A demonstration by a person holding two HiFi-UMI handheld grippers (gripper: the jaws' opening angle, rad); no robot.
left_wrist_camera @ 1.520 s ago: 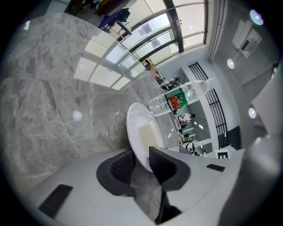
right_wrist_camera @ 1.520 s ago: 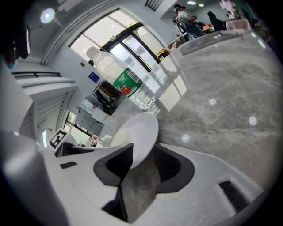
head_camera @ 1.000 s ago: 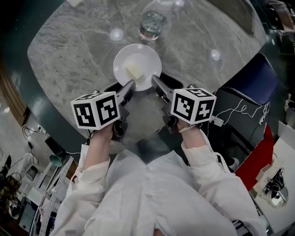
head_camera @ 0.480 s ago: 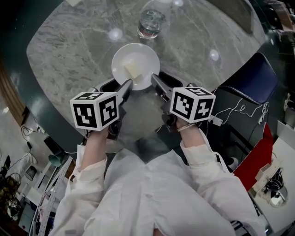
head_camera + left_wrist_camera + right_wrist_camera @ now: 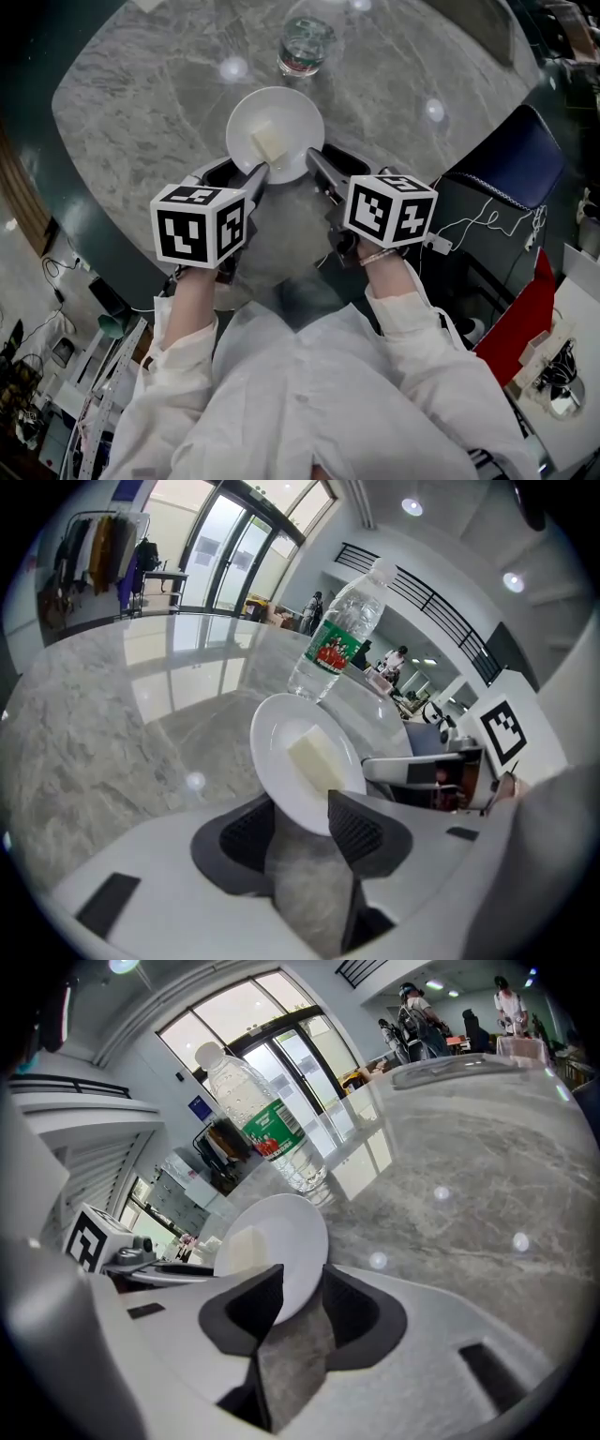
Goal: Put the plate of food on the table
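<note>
A white plate (image 5: 275,134) with a pale block of food (image 5: 269,142) lies on the grey marble table (image 5: 141,112), just ahead of both grippers. My left gripper (image 5: 246,173) is at the plate's near left rim. Its jaws have just been opening, and the rim (image 5: 300,761) sits loosely between them with a gap beside the pads. My right gripper (image 5: 328,161) is at the near right rim. In the right gripper view the plate (image 5: 281,1241) reaches in between those jaws (image 5: 302,1274), which stand apart around it.
A clear water bottle (image 5: 305,47) with a green and red label stands upright just beyond the plate. The round table's near edge runs below my hands. A dark blue chair (image 5: 516,178) stands at the right, with cables and a red object (image 5: 525,319) near it.
My left gripper has rolled, so its marker cube shows a different face, and its jaws have spread around the plate rim. The plate and the right gripper have stayed put.
</note>
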